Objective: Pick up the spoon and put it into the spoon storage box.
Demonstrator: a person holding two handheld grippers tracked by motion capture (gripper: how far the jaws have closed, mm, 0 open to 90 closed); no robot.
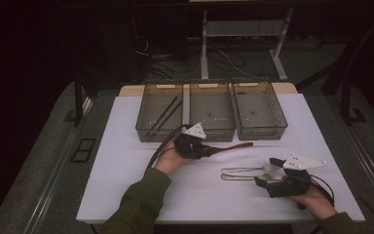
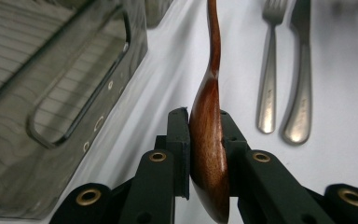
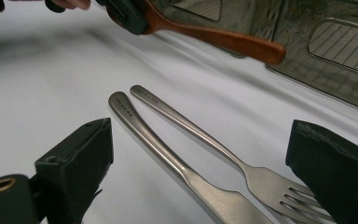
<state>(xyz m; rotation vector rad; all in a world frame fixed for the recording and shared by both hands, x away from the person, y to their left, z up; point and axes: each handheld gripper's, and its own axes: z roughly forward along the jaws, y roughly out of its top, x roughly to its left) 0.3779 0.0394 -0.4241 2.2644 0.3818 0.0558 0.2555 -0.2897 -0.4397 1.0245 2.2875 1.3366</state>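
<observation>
The left gripper (image 2: 204,154) is clamped on the bowl of the wooden spoon (image 2: 208,140), centre frame in the left gripper view. It should carry it level over a bin (image 1: 212,114). The right gripper (image 3: 205,172) sits with jaws apart around the fork (image 3: 205,140) and knife (image 3: 168,158).

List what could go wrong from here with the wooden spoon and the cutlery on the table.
1. The left claw clamps the wooden spoon by its rounded bowl, with the long handle sticking out; it could twist or slip in the grip.
2. That handle points past the middle bin and could catch its rim when lifted over.
3. The right claw stands open around the fork and knife, which lie side by side; closing might grab both.
</observation>
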